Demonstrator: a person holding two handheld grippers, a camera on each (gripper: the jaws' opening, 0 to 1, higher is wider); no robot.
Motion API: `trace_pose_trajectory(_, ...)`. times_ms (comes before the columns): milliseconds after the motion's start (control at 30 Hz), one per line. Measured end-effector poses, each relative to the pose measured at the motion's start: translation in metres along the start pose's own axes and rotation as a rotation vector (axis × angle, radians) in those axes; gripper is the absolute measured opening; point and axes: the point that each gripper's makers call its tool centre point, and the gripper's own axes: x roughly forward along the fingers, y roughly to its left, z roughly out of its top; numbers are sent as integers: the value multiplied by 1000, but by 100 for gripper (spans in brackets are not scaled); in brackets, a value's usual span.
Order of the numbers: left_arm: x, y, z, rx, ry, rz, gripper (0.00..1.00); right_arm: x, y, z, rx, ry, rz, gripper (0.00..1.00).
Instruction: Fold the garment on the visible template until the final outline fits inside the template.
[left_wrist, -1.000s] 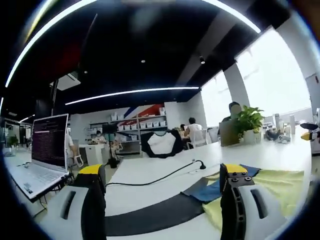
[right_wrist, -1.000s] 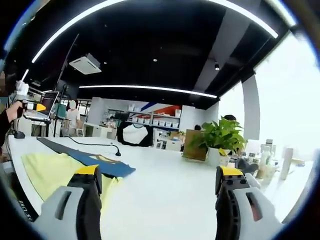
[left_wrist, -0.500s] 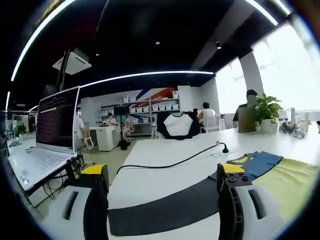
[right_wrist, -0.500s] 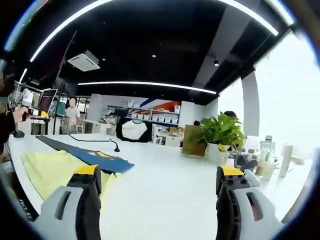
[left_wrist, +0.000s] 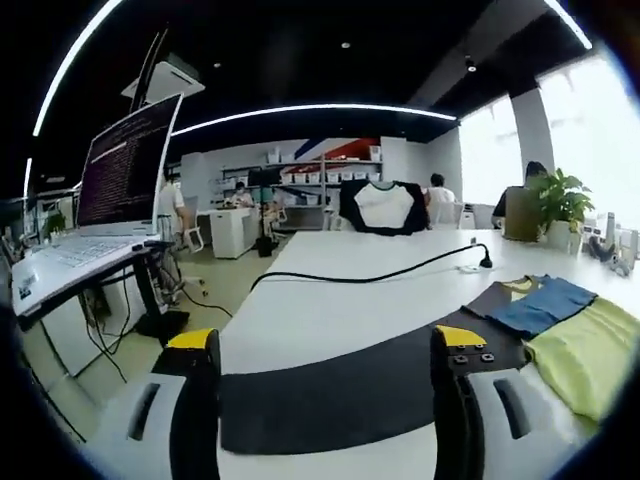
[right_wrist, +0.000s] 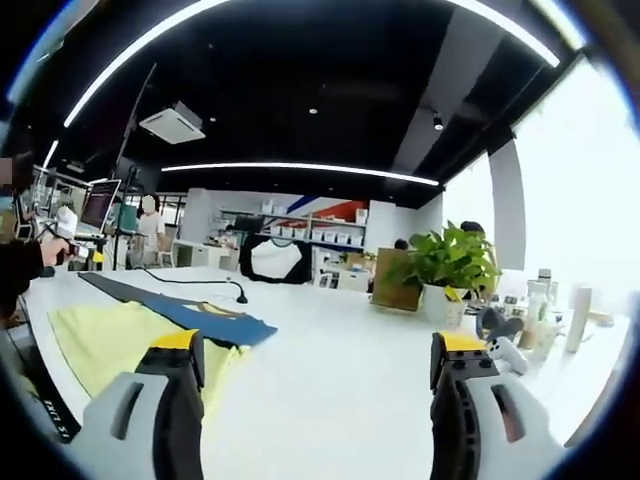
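A yellow garment (left_wrist: 585, 352) with a blue part (left_wrist: 545, 304) lies on the white table (left_wrist: 330, 310), at the right in the left gripper view. A dark template sheet (left_wrist: 340, 395) stretches across the table under and beside it. My left gripper (left_wrist: 325, 345) hovers open above the sheet's near end, nothing between its jaws. In the right gripper view the yellow garment (right_wrist: 100, 335) and its blue part (right_wrist: 215, 325) lie at the left. My right gripper (right_wrist: 320, 350) stands open over bare table to the garment's right. The other gripper (right_wrist: 65, 225) shows far left, held by a hand.
A black cable (left_wrist: 370, 275) runs across the table behind the sheet. A laptop (left_wrist: 110, 190) stands on a stand at the left, beyond the table's edge. A potted plant (right_wrist: 445, 275) and small items sit at the far right. People sit in the background.
The left gripper view has swung left and down: laptop and table edge loom larger, the garment has slid to the right edge. The right gripper view has barely shifted.
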Motion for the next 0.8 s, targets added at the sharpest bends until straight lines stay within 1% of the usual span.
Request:
trace_pose_trajectory(100, 7, 7, -12, -46, 24, 5, 89, 0, 0, -1, 7, -2, 1, 96)
trace_pose_trajectory(167, 12, 7, -21, -47, 54, 0, 88, 2, 0, -2, 13, 2, 0, 96)
trace_pose_trajectory(233, 15, 7, -26, -36, 62, -2, 88, 2, 0, -3, 16, 5, 4, 95)
trace_pose_trajectory(300, 17, 9, -33, -63, 85, 2, 86, 3, 1, -3, 18, 4, 8, 95)
trace_pose_trajectory(333, 18, 9, -35, -90, 86, -4, 86, 3, 2, -4, 19, 6, 11, 95)
trace_pose_trajectory(400, 18, 11, -38, -83, 89, 6, 83, 2, 3, -5, 21, 11, 15, 95)
trace_pose_trajectory(467, 21, 12, -43, -65, 104, 8, 81, 2, 4, -5, 19, 11, 18, 95)
trace_pose_trajectory(567, 22, 12, -46, -69, 116, 15, 80, 2, 1, -4, 22, 10, 11, 95)
trace_pose_trajectory(667, 22, 12, -48, -70, 123, 15, 76, 2, 2, -4, 25, 10, 13, 95)
trace_pose_trajectory(800, 24, 15, -54, -65, 149, 26, 74, 2, 2, -4, 29, 11, 13, 95)
